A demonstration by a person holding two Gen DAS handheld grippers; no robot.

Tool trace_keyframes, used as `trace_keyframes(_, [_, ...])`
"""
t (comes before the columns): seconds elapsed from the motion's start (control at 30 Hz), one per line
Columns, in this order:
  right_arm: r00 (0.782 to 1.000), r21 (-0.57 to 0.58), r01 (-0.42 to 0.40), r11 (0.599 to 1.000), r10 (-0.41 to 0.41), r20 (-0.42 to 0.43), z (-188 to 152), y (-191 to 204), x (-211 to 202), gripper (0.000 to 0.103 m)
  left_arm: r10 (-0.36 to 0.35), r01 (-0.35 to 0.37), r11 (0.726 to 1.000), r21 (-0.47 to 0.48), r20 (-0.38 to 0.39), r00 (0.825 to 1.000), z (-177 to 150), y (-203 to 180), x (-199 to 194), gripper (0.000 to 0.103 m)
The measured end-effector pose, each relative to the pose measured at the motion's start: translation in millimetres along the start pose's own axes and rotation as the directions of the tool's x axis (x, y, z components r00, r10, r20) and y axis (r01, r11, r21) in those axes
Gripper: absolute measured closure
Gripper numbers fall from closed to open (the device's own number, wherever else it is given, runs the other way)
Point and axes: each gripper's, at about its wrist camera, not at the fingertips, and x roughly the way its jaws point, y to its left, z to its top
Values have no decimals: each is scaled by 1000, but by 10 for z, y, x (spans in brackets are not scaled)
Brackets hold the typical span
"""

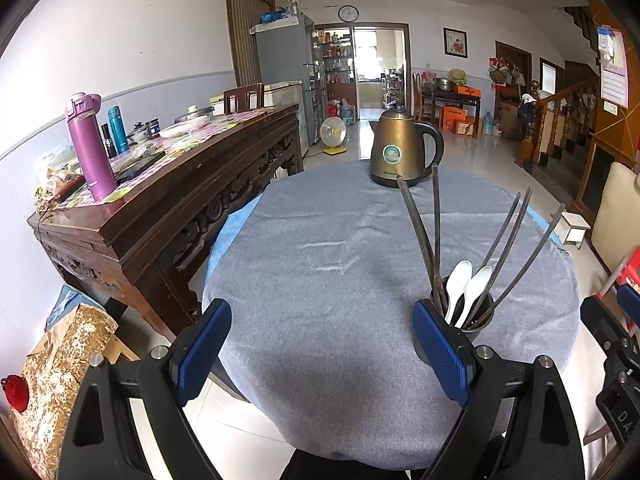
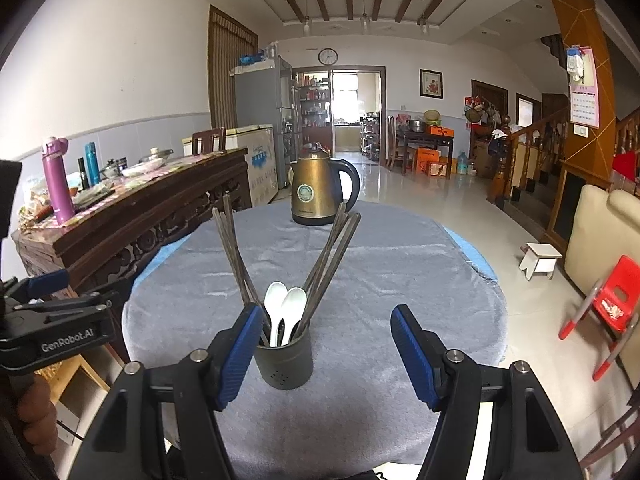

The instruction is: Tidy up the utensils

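Standing near the table's (image 2: pixel 400 264) front edge, holder (image 2: pixel 285 364) flanked by both released claws (image 1: pixel 322 346) (image 2: pixel 320 350).

Dark cylindrical utensil holder (image 2: pixel 285 364) is seen upright on the grey-clothed counter (image 2: pixel 360 264), near its front edge. Two white spoons (image 2: pixel 285 312) are held in it, bowls up, side by side. Dark chopsticks (image 2: pixel 326 260) are splayed outward in two bunches, left and right, in a V.
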Motion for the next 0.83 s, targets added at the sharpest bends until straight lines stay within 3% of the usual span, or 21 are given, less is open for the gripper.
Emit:
trace_keyframes(0.5, [1000,-11,-9,1000,9,10,0,70,-22,32,-1,1,1000,-5,15,1000,-13,28,-55,11])
trace_keyframes(0.83, [1000,-2,-26,1000,26,-7,13,32,129,31,-8,9,1000,-30,2,1000,19,87,111,11])
